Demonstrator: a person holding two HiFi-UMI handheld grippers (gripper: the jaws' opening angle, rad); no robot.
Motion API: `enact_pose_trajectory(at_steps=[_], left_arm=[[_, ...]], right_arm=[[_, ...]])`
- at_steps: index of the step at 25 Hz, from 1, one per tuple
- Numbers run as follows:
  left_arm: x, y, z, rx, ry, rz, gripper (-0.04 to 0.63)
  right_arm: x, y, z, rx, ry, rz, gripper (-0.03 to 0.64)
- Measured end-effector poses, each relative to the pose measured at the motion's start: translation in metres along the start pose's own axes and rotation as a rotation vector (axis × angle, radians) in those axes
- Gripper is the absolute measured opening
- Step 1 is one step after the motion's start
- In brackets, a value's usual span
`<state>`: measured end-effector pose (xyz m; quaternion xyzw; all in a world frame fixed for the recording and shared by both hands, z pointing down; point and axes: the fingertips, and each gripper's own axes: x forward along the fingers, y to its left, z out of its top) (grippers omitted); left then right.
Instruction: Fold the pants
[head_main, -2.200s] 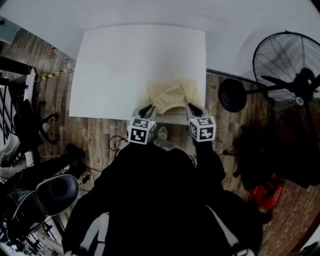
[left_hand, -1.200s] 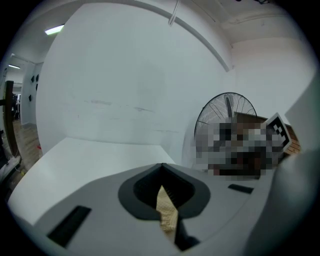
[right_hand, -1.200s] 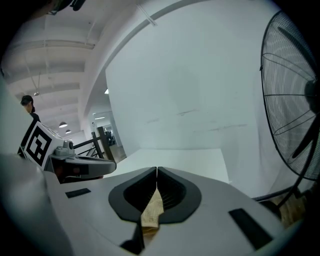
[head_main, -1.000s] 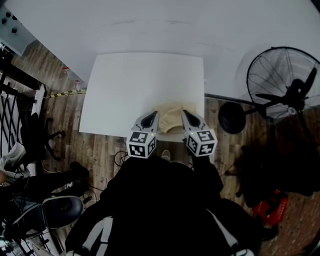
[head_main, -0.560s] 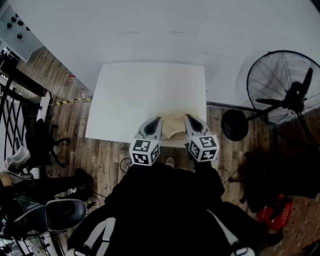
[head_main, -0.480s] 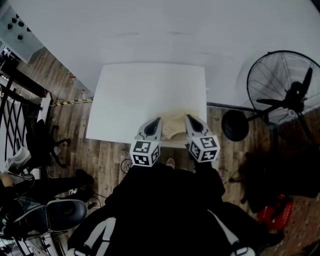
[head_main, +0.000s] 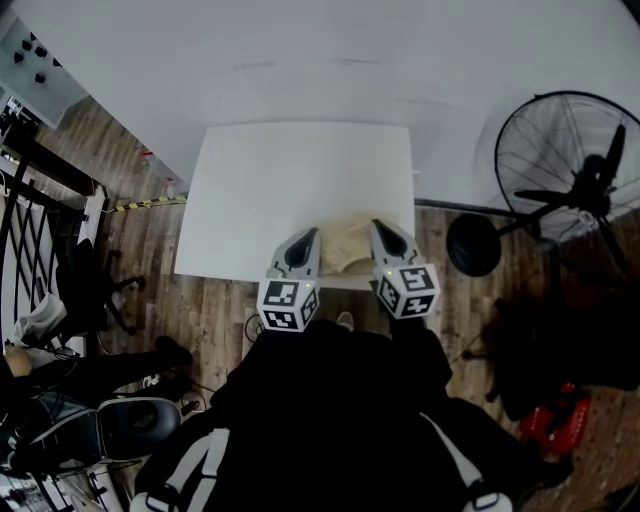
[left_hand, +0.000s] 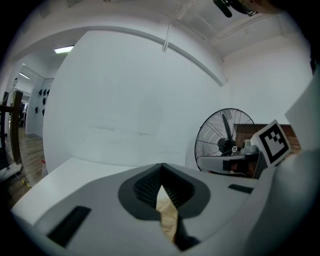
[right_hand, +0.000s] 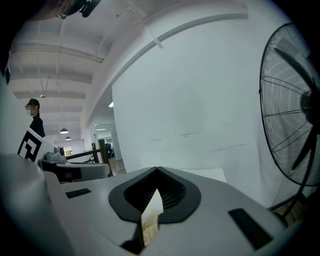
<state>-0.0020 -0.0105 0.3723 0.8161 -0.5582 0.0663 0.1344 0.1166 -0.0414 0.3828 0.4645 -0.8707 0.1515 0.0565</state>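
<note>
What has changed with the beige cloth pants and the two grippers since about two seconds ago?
The beige cloth pants have drawn back toward the near edge of the white table. Less cloth shows between the left gripper and the right gripper, both shut on it. The black standing fan stayed put.

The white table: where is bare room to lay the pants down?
The table is bare from its far and left edges up to the pants. Crowded only at the near-right edge, where the left gripper and right gripper hold them.
</note>
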Motion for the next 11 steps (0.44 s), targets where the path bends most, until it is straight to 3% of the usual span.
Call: enact_pose_trajectory(at_steps=[11], left_arm=[[0.012, 0.007, 0.003, -0.001, -0.009, 0.024, 0.003]], right_arm=[[0.008, -0.010, -0.001, 0.008, -0.010, 0.012, 0.005]])
